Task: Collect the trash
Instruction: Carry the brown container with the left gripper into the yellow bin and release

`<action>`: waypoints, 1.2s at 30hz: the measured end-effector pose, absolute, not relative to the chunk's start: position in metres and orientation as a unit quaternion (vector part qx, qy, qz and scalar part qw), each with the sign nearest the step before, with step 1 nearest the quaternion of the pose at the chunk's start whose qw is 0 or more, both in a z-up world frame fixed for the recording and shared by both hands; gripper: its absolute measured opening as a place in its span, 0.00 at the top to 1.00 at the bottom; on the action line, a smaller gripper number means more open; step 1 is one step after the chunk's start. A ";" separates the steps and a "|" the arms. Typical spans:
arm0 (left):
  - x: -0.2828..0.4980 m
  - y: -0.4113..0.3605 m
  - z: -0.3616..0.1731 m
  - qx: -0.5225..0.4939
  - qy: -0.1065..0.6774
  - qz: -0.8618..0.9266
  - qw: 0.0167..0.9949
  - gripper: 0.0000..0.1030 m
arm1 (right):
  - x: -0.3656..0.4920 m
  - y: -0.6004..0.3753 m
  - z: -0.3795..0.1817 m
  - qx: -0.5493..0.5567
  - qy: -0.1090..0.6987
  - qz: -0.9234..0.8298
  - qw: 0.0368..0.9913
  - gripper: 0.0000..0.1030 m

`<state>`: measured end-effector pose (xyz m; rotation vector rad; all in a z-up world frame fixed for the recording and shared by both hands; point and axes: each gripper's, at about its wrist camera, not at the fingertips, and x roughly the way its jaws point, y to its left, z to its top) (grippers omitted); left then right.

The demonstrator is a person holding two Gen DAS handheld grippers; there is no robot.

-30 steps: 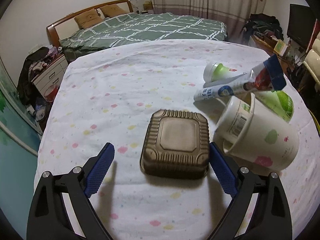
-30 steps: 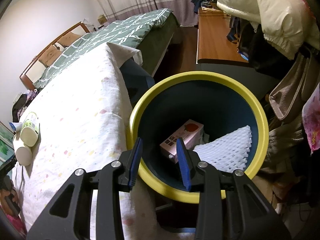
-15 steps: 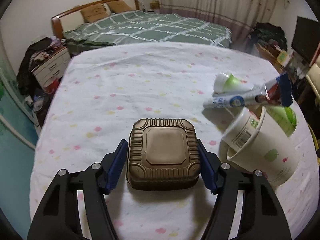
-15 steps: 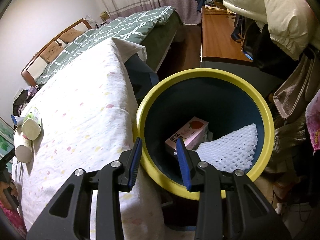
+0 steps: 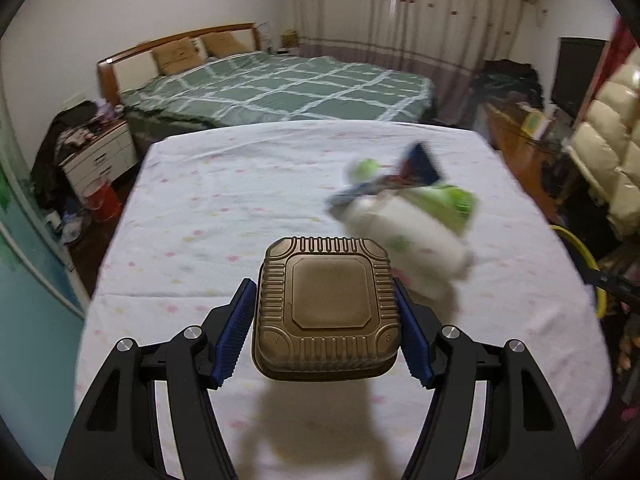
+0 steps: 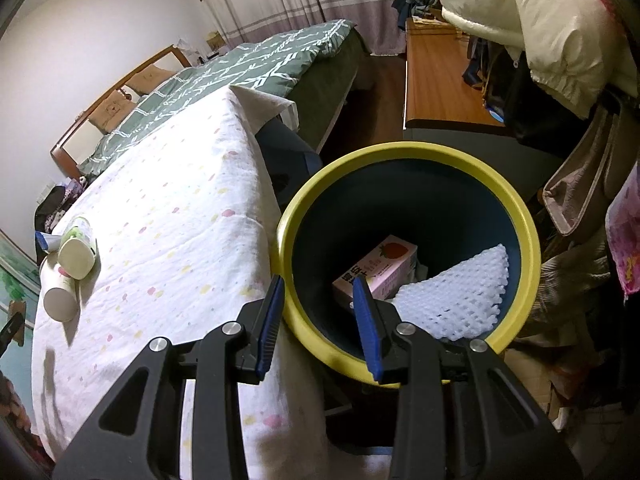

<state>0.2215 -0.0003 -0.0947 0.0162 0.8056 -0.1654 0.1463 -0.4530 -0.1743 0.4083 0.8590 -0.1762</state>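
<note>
My left gripper (image 5: 322, 286) is shut on a brown ribbed square container (image 5: 328, 308), and both blue pads press its sides. It hangs above the flowered tablecloth (image 5: 224, 208) with its shadow beneath. Behind it to the right is a blurred heap of paper cups and a tube (image 5: 404, 232), which also shows in the right wrist view as cups (image 6: 74, 248) lying on the cloth. My right gripper (image 6: 318, 284) stands partly open over the near left rim of the yellow-rimmed bin (image 6: 400, 150) with nothing gripped. In the bin lie a pink carton (image 6: 376, 272) and white foam netting (image 6: 452, 300).
The bin stands off the table's right edge, and its rim (image 5: 580, 252) shows in the left wrist view. A green bed (image 5: 280, 88) lies beyond the table. A wooden desk (image 6: 436, 76) and piled coats (image 6: 532, 24) crowd the right side. A nightstand (image 5: 100, 156) stands at the left.
My left gripper closed on the brown container and lifted it off the cloth, so more of the room shows now. The right gripper has stayed partly open over the bin.
</note>
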 end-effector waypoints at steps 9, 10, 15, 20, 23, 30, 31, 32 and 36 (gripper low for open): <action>0.197 -0.114 -0.091 0.041 0.400 -0.204 0.892 0.36 | 0.118 -0.473 -0.156 0.194 0.382 -0.098 0.898 0.67; 0.195 -0.133 -0.091 0.048 0.399 -0.219 0.889 0.36 | 0.116 -0.476 -0.154 0.194 0.380 -0.101 0.899 0.67; 0.192 -0.216 -0.087 0.083 0.393 -0.287 0.870 0.36 | 0.094 -0.494 -0.147 0.184 0.369 -0.123 0.903 0.67; 0.194 -0.302 -0.091 0.124 0.390 -0.338 0.847 0.36 | 0.067 -0.515 -0.148 0.183 0.362 -0.151 0.901 0.67; 0.200 -0.345 -0.099 0.139 0.400 -0.357 0.832 0.36 | 0.053 -0.523 -0.149 0.185 0.362 -0.160 0.900 0.67; 0.219 -0.427 -0.126 0.167 0.426 -0.372 0.808 0.36 | 0.034 -0.540 -0.162 0.203 0.368 -0.166 0.892 0.66; 0.221 -0.434 -0.129 0.170 0.428 -0.371 0.806 0.36 | 0.032 -0.542 -0.164 0.206 0.368 -0.167 0.891 0.66; 0.224 -0.444 -0.133 0.172 0.431 -0.371 0.804 0.36 | 0.031 -0.543 -0.166 0.208 0.368 -0.168 0.891 0.66; 0.233 -0.469 -0.146 0.180 0.439 -0.373 0.797 0.35 | 0.026 -0.550 -0.170 0.215 0.369 -0.172 0.888 0.61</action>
